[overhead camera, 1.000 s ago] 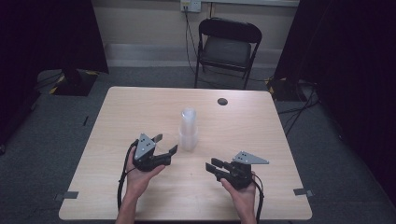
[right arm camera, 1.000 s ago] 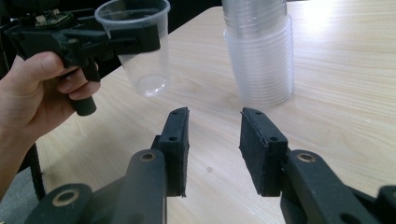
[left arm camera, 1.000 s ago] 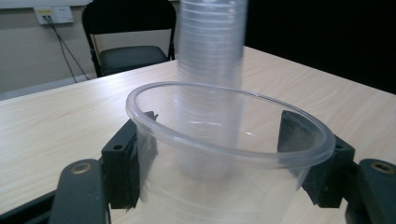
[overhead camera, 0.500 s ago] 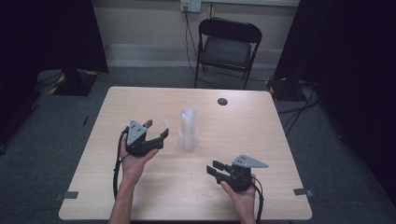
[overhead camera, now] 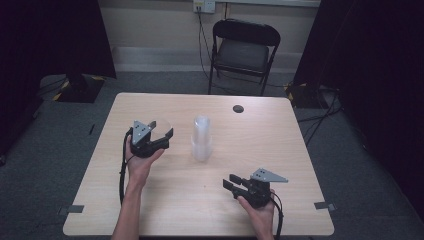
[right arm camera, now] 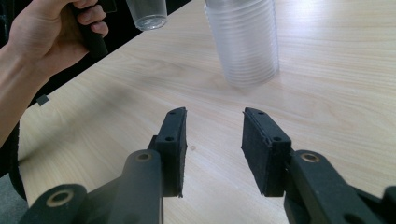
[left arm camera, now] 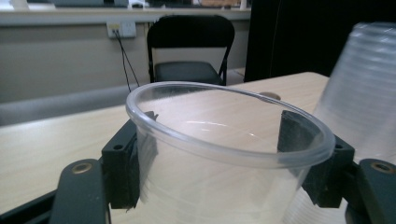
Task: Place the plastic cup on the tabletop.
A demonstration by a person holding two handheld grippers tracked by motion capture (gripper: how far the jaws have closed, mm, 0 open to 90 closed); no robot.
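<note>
One clear plastic cup (left arm camera: 224, 154), mouth up, clamped between the jaws of the left gripper (overhead camera: 159, 136), left of centre in the high view. One stack of clear cups (overhead camera: 201, 138), upside down, at the middle of the table (overhead camera: 280, 150). Right gripper (overhead camera: 235, 183) lower right, jaws apart, holding nothing; two grippers, one black chair (overhead camera: 245, 45) at top centre.

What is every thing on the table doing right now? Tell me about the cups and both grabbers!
Single clear cup: held upright off the table, mouth up, empty.
Stack of cups: standing on the table, mouths down, untouched.
Left gripper: shut on the single cup.
Right gripper: open, holding nothing.
Folding chair: unfolded, nobody on it.
</note>
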